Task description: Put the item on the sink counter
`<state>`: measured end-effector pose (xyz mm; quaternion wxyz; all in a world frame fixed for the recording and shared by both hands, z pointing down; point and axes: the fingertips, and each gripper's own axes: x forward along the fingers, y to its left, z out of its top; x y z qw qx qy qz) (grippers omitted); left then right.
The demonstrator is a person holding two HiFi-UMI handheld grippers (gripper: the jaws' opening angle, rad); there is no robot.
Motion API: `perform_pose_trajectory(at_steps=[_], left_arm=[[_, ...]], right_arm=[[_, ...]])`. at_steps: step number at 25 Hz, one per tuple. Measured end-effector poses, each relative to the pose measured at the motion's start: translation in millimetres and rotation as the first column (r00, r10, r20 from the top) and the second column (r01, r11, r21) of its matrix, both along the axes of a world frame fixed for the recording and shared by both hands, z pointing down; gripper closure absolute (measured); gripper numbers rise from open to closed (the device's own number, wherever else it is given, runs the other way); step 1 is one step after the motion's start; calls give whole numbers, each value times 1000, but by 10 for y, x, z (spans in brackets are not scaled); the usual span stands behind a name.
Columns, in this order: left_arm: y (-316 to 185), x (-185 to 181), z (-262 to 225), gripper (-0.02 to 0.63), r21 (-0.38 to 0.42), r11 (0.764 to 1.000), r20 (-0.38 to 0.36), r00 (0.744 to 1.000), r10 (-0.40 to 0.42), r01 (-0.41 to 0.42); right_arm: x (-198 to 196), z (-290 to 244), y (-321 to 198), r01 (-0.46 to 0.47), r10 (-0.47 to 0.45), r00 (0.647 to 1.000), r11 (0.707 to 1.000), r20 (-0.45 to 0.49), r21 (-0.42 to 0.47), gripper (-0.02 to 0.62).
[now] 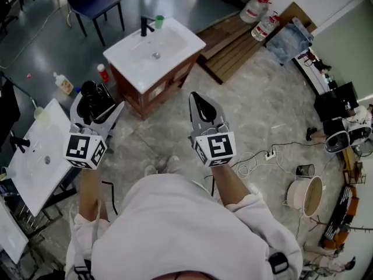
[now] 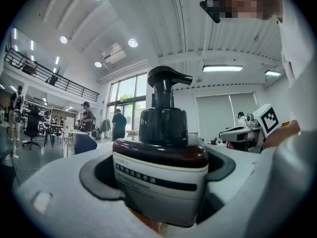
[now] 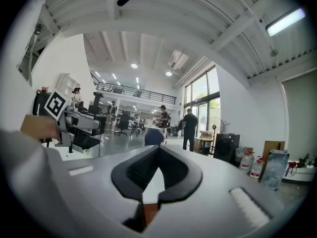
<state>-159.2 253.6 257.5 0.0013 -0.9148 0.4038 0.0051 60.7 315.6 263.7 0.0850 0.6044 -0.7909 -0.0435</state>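
Pump bottle (image 2: pixel 161 175), dark with a white label, stands clamped between the jaws of your left gripper (image 1: pixel 96 105), in the air near the white sink counter (image 1: pixel 176 39), while your right gripper (image 1: pixel 198 101) has its jaws closed together, empty.

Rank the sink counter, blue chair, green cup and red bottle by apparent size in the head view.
1. sink counter
2. blue chair
3. red bottle and green cup: both tiny, too alike to rank.
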Motion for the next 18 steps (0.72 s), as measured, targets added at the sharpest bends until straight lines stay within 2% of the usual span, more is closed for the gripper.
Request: perform_pose_trajectory(at_steps=[8, 18], left_arm=[[-375, 183, 17, 143, -1, 1000, 3, 1000, 9, -9], [-1031, 571, 75, 144, -7, 1000, 8, 1000, -23, 23]], right_arm=[[115, 48, -366, 8, -8, 1000, 1000, -4, -5, 592], [429, 117, -1144, 72, -72, 997, 997, 1, -16, 592]])
